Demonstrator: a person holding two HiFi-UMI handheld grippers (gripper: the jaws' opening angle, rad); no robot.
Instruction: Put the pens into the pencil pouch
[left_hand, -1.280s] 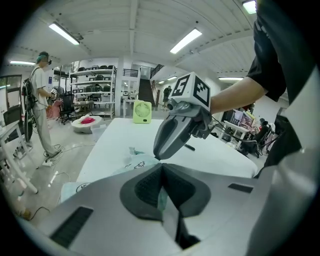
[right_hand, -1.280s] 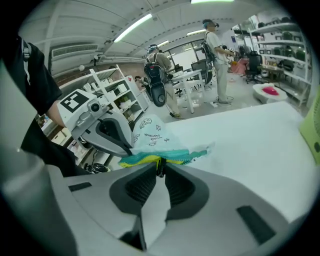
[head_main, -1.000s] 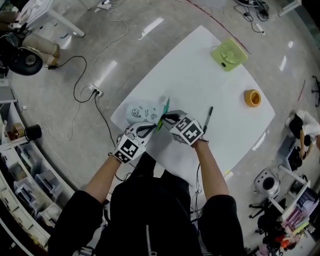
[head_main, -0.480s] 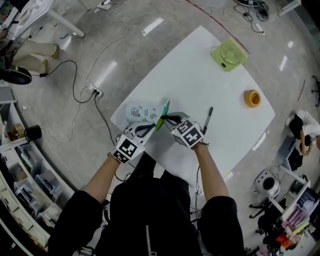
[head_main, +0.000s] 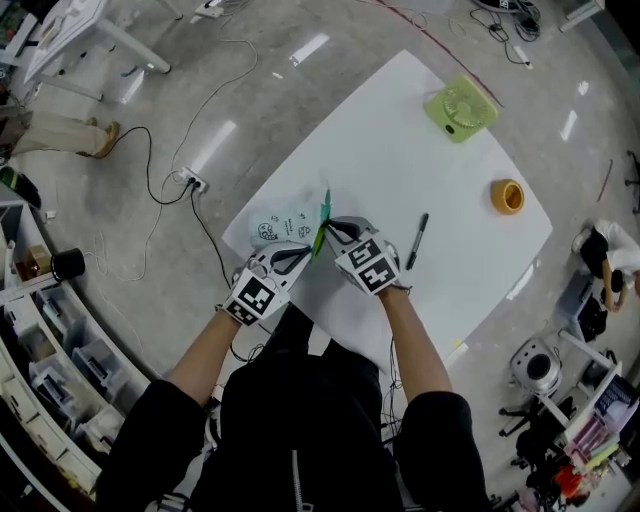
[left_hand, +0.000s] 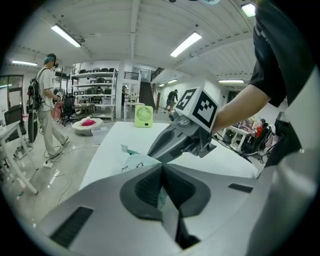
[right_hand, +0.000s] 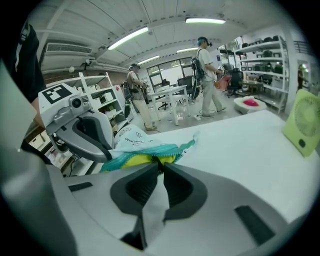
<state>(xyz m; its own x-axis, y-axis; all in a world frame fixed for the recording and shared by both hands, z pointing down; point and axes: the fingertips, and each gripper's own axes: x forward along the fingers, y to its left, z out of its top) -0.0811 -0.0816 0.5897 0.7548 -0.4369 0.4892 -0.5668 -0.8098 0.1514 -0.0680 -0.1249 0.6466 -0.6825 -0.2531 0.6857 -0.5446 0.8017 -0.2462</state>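
The white printed pencil pouch (head_main: 277, 226) with a teal zipper lies at the table's near-left corner. My left gripper (head_main: 304, 253) is shut on the pouch's near edge; its cloth shows between the pads (left_hand: 150, 186). My right gripper (head_main: 334, 227) pinches a small dark pull on the teal zipper (right_hand: 150, 149). Its jaws have just been opening very slightly, and the pull is still between them. Something yellow-green (right_hand: 137, 160) shows inside the pouch mouth. A black pen (head_main: 416, 240) lies loose on the table, right of the right gripper.
On the white table (head_main: 400, 160) a green fan (head_main: 458, 108) stands at the far corner and an orange tape roll (head_main: 506, 195) sits to the right. Cables and a power strip (head_main: 190, 181) lie on the floor at left. People (right_hand: 205, 75) walk among shelves.
My right gripper has shifted slightly left, and the teal zipper strip now points more upright. The left gripper and the black pen have not moved.
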